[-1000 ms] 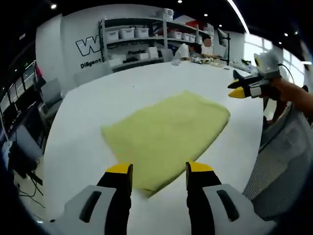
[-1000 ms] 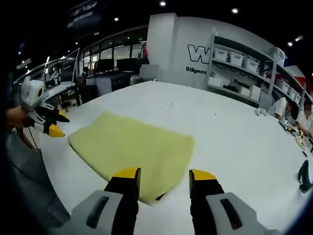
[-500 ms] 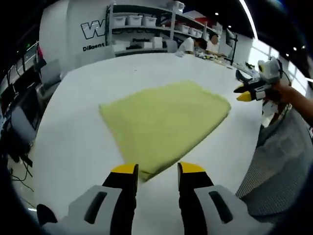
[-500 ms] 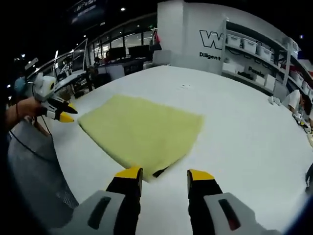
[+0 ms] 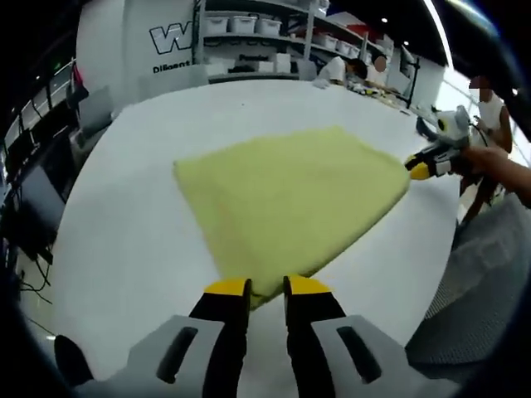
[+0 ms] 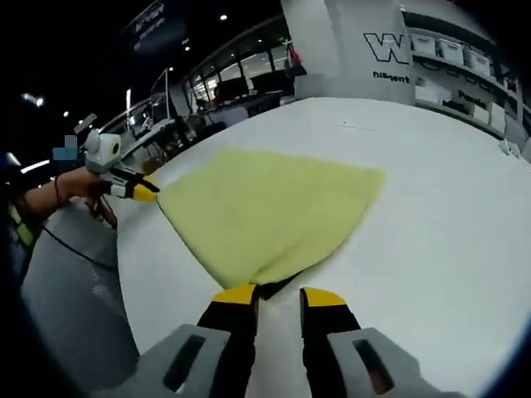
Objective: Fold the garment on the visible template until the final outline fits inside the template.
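A yellow-green towel-like garment (image 5: 286,195) is lying flat on the white desk (image 5: 124,240), already folded into a rough four-sided shape. Each hand-held gripper is sitting at one of its near corners, so the cloth is stretching away forward from both, with its near edge running from one gripper across to the other.

In the left gripper view, the left hand-held gripper (image 5: 265,288) is pointing straight at the nearest corner, which is lying just between the yellow tips. The jaws are standing narrowly apart, close to pinching; whether they are actually gripping the cloth is hard to tell, though the corner is reaching into the gap. The right hand-held gripper (image 5: 421,170) is showing at the far right corner of the garment, its tips touching or just beside the edge.

In the right gripper view, the right hand-held gripper (image 6: 279,295) is likewise nearly closed around its own corner of the garment (image 6: 265,207), where a dark sliver is showing under the fabric, possibly part of the template. The left hand-held gripper (image 6: 143,192) is sitting at the far left corner.

Judging from this, both corners are being taken for a fold away from the person, carrying the near edge toward the far edge. Neither arm is nearer.
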The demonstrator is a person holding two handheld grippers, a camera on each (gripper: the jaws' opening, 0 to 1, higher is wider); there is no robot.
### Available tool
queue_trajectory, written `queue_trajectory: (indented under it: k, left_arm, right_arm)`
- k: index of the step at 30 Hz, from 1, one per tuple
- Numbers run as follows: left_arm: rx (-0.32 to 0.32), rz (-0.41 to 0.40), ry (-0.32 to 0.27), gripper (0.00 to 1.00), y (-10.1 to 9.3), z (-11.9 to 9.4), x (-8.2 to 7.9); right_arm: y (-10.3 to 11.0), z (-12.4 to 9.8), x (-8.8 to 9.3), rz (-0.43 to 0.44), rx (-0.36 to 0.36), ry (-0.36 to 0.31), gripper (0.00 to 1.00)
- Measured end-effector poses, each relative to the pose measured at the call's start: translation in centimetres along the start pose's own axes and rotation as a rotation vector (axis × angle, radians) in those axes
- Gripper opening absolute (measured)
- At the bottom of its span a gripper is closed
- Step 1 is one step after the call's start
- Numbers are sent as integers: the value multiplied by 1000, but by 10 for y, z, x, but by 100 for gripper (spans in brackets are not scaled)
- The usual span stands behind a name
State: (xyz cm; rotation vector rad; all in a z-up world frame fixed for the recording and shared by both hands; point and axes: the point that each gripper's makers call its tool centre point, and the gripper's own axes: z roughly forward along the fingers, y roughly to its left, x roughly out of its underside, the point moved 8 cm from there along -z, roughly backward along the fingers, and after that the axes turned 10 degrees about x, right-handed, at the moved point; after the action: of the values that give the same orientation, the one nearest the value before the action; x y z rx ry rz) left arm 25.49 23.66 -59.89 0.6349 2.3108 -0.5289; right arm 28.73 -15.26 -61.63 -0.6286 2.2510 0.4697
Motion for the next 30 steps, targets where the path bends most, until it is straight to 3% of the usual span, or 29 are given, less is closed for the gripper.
queue_trajectory:
  k: [2,12,17,21,25,27,30]
  left_arm:
    - [-2,5,19,12,0,3,2]
    - [-14,21,40,9,0,9,6]
    - [-8,37,55,9,1,9,5]
    - [-6,49,65,8,2,9,4]
    - [-9,53,65,8,3,10,4]
    - [-14,63,67,7,4,11,3]
    - [-26,97,81,5,4,11,2]
  right_arm:
    - [3,1,-2,89,-82,-46,8]
    - [11,2,-11,-24,-235,-123,8]
    - [17,6,-15,184,-357,-173,7]
    - [21,9,-16,269,-427,-198,1]
    - [18,10,-13,244,-425,-151,0]
    - [15,4,-11,289,-445,-109,0]
    - [5,-5,-9,306,-441,-97,0]
